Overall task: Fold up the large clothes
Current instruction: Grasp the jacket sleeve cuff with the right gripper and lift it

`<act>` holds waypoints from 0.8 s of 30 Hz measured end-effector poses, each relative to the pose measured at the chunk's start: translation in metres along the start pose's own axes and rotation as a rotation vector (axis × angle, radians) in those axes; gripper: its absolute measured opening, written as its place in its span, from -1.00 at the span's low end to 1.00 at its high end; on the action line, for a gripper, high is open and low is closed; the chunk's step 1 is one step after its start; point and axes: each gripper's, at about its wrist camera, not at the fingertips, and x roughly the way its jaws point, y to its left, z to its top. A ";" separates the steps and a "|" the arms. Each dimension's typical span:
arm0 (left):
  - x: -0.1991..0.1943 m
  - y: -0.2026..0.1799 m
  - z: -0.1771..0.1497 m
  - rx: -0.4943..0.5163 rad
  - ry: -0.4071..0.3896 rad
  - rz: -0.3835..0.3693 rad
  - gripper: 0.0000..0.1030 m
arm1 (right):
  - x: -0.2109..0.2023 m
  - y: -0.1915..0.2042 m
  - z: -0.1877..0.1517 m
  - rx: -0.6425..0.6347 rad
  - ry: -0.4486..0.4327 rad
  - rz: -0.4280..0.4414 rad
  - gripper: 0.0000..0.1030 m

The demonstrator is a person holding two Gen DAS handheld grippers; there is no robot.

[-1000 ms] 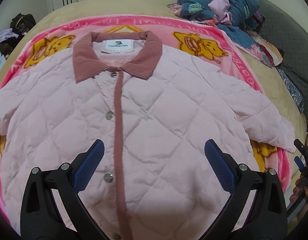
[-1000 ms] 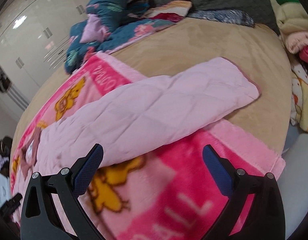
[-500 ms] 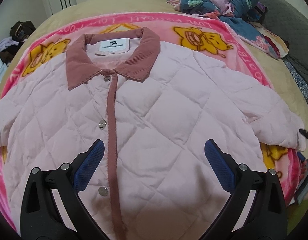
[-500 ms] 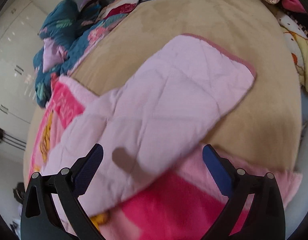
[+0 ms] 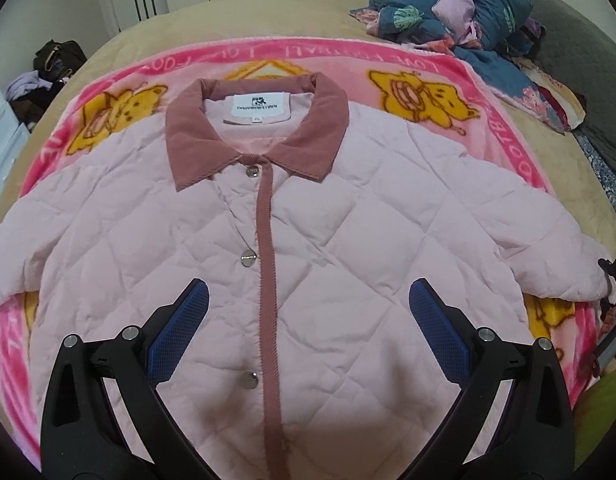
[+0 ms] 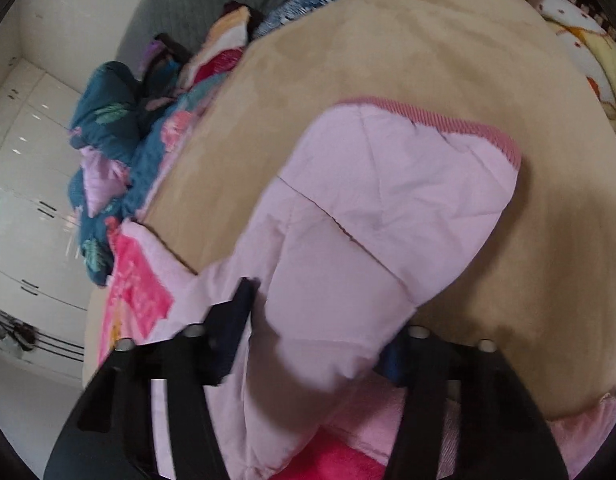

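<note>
Pink quilted jacket (image 5: 327,280) lies flat, buttoned, on a cartoon blanket (image 5: 423,76) (over a tan bed), no fold made yet. Left gripper (image 5: 308,328) hovers, fingers apart; right gripper (image 6: 319,332) straddles the right sleeve (image 6: 379,216), apparently closing.

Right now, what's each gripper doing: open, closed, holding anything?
Left gripper: open, holding nothing, above the pink jacket.
Right gripper: around the jacket's sleeve; whether clamped shut cannot be told.

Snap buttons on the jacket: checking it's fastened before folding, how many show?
3 snap buttons beside the front strip: one under the collar, one mid-chest, one lower. More may hide below, at the picture's edge.
</note>
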 end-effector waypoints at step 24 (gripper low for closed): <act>-0.087 0.070 0.019 -0.115 -0.126 -0.108 0.82 | -0.167 0.224 -0.057 -0.585 -0.165 0.449 -0.60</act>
